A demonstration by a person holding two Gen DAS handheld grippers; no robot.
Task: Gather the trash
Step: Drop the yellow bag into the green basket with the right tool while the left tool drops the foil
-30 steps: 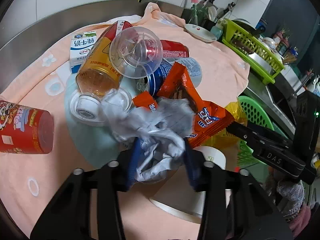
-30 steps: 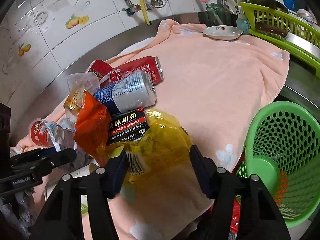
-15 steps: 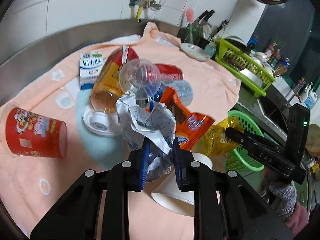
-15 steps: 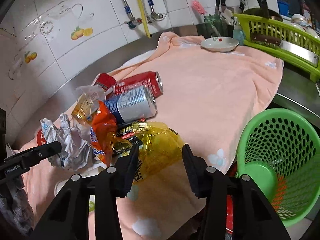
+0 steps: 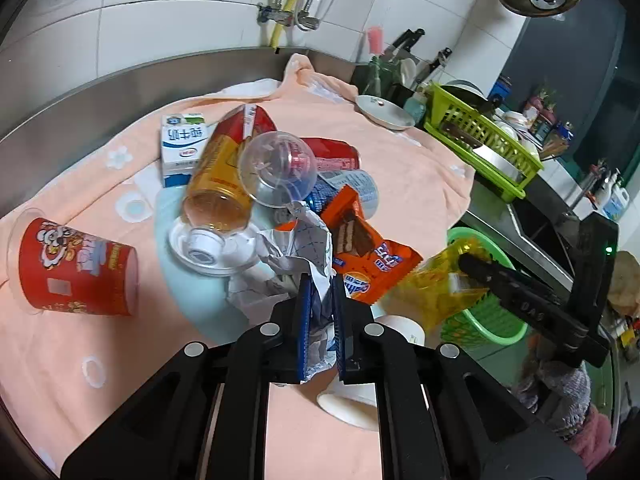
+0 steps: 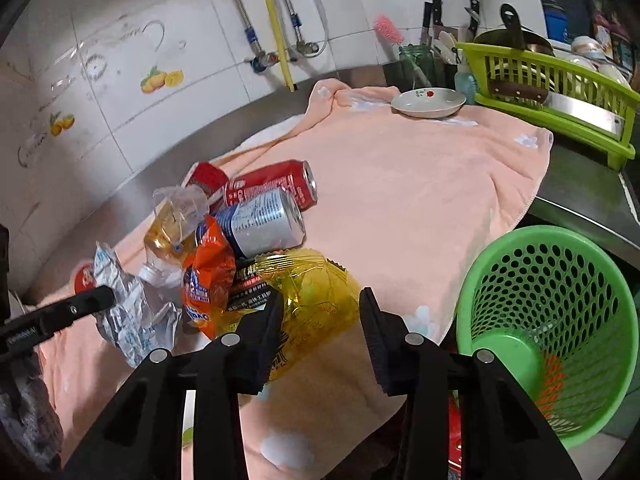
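Observation:
My left gripper [image 5: 320, 300] is shut on a crumpled white paper wrapper [image 5: 298, 254] and holds it just above the trash pile. The wrapper also shows in the right wrist view [image 6: 128, 304]. My right gripper [image 6: 322, 308] stands around a yellow plastic bag [image 6: 316, 300], its jaws still a bag's width apart; the bag also shows in the left wrist view [image 5: 436, 284]. A green mesh basket [image 6: 560, 272] stands to the right, below the counter edge. An orange snack packet [image 5: 368, 256], cans and a bottle lie in the pile.
A red paper cup [image 5: 76, 268] lies at the left on the peach towel [image 6: 400, 176]. A milk carton [image 5: 182, 146], a clear dome lid [image 5: 278, 168] and a white paper cup [image 5: 372, 392] lie nearby. A white dish [image 6: 428, 102] and a green dish rack [image 6: 548, 92] stand behind.
My left gripper closed on the paper wrapper and lifted it off the pile. My right gripper narrowed around the yellow bag, which rose and shifted toward the basket.

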